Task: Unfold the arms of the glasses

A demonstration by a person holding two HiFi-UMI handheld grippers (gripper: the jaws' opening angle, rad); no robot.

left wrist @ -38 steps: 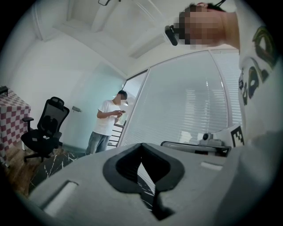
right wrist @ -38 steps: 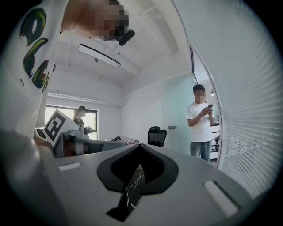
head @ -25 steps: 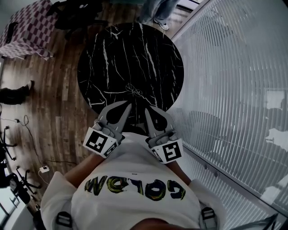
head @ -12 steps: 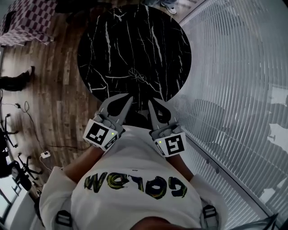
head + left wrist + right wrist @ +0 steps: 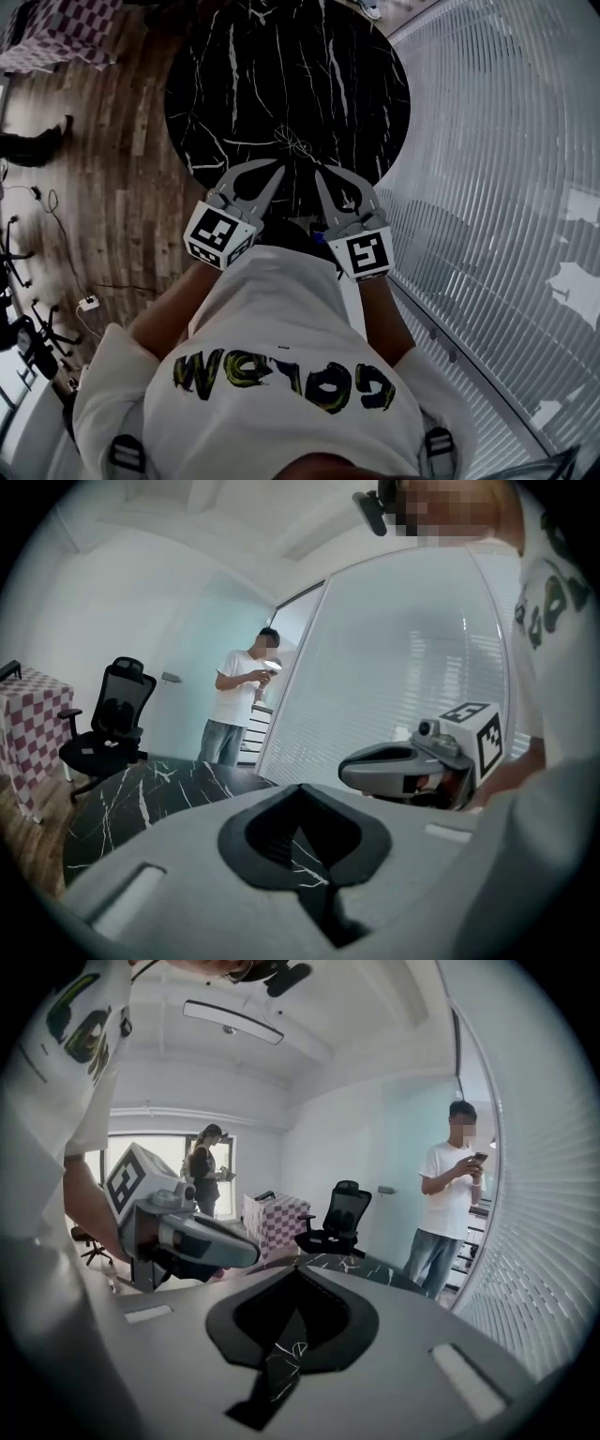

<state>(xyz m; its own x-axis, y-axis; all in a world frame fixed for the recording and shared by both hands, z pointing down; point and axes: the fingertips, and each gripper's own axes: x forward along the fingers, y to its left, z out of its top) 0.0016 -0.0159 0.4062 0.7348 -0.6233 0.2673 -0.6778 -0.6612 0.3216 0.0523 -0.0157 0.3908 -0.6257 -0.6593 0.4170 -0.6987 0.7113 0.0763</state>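
Note:
The glasses [image 5: 292, 143], thin wire frames, lie folded near the middle of the round black marble table [image 5: 234, 84]. Both grippers hover over the table's near edge, a little short of the glasses. My left gripper [image 5: 280, 168] is shut and empty, pointing up and to the right at them. My right gripper [image 5: 318, 172] is shut and empty too, just right of the left one. In the left gripper view the shut jaws [image 5: 300, 789] face the table, with the right gripper [image 5: 412, 766] beside them. The right gripper view shows its shut jaws [image 5: 298, 1269] and the left gripper [image 5: 187, 1237].
A slatted glass wall [image 5: 506, 141] runs close along the table's right side. Wooden floor [image 5: 141, 187] lies to the left, with a checkered-cloth table [image 5: 56, 37] at the far left. A person [image 5: 239, 705] stands beyond the table, and an office chair [image 5: 108, 724] is to its left.
Both grippers have come down and forward together, and their tips now reach over the table's near edge, closer to the glasses. The jaws stayed shut.

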